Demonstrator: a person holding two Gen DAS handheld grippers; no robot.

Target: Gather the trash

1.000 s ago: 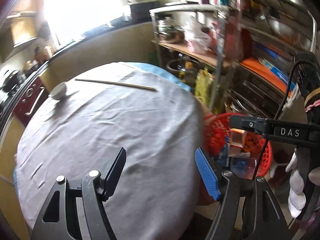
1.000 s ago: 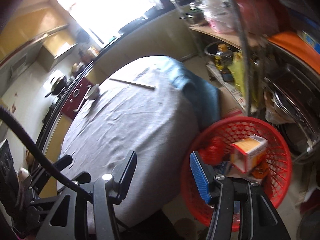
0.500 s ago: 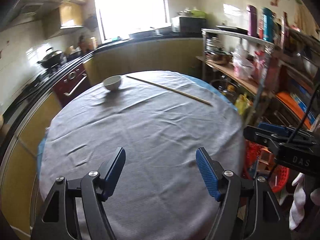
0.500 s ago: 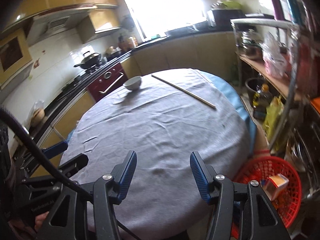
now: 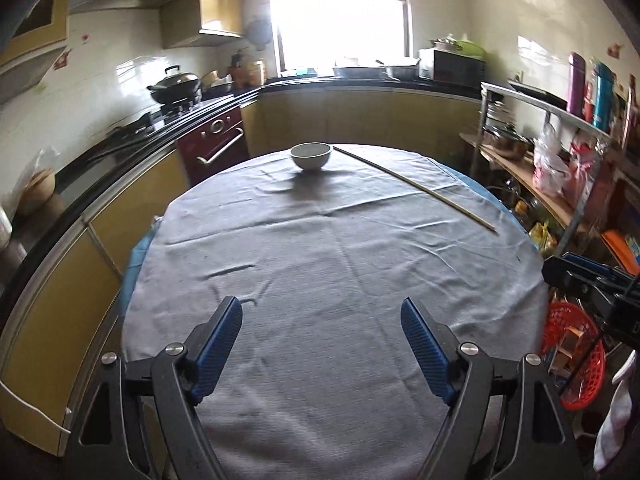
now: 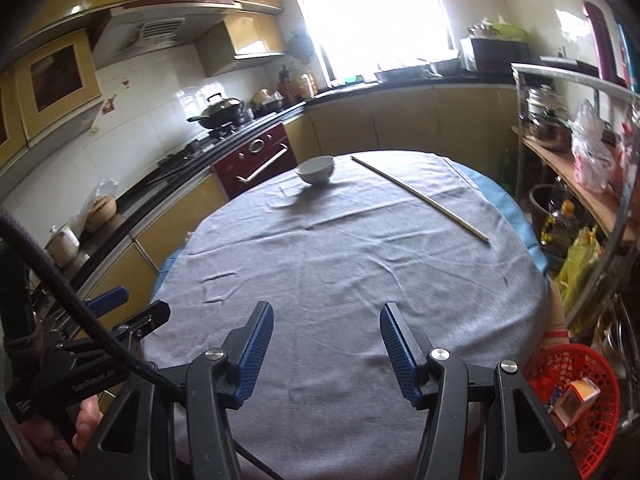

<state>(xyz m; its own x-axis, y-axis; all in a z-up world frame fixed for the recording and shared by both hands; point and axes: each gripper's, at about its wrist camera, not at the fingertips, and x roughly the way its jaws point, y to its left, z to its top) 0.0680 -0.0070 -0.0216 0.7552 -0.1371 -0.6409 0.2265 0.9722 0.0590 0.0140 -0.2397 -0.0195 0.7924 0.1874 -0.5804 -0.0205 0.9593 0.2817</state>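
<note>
**Both tongs empty above the table**

Left gripper (image 5: 322, 322) is spreading its jaws with nothing between them; right gripper (image 6: 327, 326) hangs parted and empty. Down to their right, off the table edge, a red basket (image 6: 600, 432) holds a carton (image 6: 576, 396). Ahead on the grey tablecloth (image 5: 340, 272) sit a white bowl (image 5: 311, 156) and a long stick (image 5: 416, 188).

Round table (image 5: 340, 320) in the middle, cloth over it. Bowl (image 5: 311, 156) on the far side of the table, long stick (image 5: 416, 188) just right of it, running toward the right edge. Basket (image 6: 576, 396) on the floor at the table's near right, a carton (image 6: 576, 394) in it. Shelf rack (image 5: 560, 152) along the right. Counter with stove (image 5: 176, 108) left, window (image 5: 340, 12) behind.
</note>
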